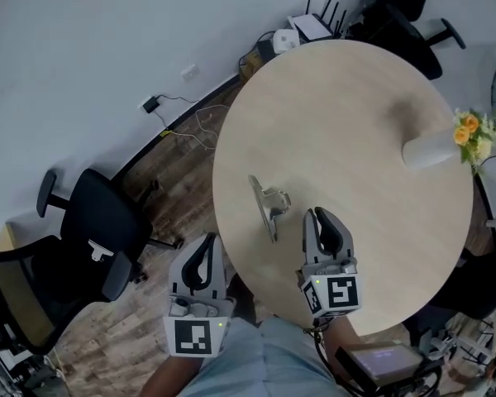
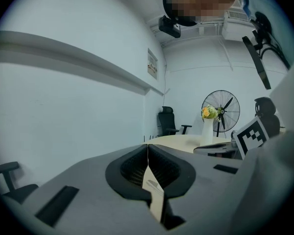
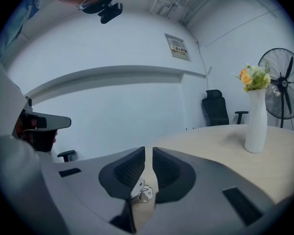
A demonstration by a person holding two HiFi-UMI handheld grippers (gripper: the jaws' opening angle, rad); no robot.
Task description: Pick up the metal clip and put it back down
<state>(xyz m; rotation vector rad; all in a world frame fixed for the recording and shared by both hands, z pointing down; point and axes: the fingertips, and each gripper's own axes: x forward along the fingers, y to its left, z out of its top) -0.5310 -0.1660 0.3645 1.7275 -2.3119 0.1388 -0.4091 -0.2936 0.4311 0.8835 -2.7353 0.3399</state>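
Dim, bluish, even light; soft shadows; gripper views fisheye-warped, dark vignette corners.

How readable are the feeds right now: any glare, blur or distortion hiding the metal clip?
Head view: dim, bluish, no glare; the metal clip stands out plainly on the table. Right gripper view: fisheye bending and dark corners; the clip shows only partly, beyond the jaws. Left gripper view: same bending, dark corners.

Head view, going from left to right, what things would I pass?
Black office chair → left gripper → metal clip → right gripper → white vase with flowers.
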